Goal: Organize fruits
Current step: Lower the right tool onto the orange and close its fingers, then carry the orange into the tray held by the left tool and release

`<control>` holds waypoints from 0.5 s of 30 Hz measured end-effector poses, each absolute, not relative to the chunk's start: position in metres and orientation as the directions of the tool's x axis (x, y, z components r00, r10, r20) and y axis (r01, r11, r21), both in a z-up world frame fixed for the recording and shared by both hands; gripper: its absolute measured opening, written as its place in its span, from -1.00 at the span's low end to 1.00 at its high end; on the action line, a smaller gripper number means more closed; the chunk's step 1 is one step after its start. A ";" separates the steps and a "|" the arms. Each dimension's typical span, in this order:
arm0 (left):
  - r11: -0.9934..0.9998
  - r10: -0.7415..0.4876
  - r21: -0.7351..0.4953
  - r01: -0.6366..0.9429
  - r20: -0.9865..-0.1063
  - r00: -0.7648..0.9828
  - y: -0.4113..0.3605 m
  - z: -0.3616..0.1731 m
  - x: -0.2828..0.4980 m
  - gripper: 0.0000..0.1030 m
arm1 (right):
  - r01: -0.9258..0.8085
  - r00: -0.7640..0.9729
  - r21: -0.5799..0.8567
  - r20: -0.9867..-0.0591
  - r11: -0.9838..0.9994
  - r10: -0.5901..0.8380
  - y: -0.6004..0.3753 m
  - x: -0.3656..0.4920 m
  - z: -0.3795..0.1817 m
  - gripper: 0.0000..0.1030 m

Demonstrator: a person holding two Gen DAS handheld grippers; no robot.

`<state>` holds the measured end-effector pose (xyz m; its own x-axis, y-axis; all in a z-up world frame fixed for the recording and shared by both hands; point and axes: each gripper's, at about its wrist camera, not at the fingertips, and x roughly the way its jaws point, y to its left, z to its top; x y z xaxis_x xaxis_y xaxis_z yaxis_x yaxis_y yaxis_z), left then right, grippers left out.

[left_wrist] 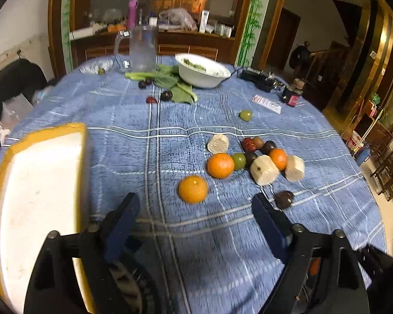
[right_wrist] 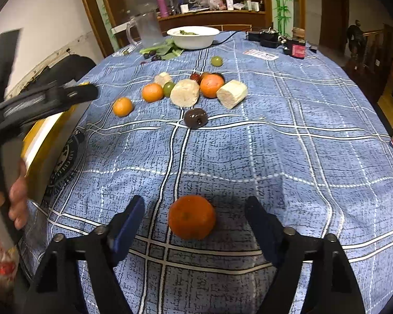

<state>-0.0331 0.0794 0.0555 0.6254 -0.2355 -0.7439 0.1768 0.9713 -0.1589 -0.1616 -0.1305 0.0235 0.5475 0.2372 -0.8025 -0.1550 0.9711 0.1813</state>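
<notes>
From the left wrist view, the left gripper hangs over the blue checked cloth of the worktop with its fingers apart and nothing between them. A mandarin lies just ahead of the tips, roughly on the midline and slightly toward the left finger. The yellow-rimmed tray sits close on the left. The main heap of fruit lies further ahead and to the right.

From the right wrist view, the right gripper has its fingers apart, straddling another mandarin that rests on the cloth, centred in the gap with neither pad touching. This hand is much the nearer to a grasp; I judge closing would do.
</notes>
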 end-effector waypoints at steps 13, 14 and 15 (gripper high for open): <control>0.979 -0.142 -0.036 0.201 -0.828 0.542 0.052 0.014 -0.003 -0.43 | -0.168 0.519 0.175 -0.821 0.970 0.238 -0.129 -0.152 0.017 -0.10; 0.978 -0.144 -0.036 0.203 -0.824 0.549 0.053 0.015 -0.005 -0.44 | -0.175 0.519 0.173 -0.820 0.969 0.241 -0.128 -0.153 0.017 -0.20; 0.978 -0.147 -0.040 0.203 -0.825 0.546 0.054 0.015 -0.006 -0.44 | -0.181 0.518 0.176 -0.819 0.968 0.246 -0.126 -0.154 0.017 -0.24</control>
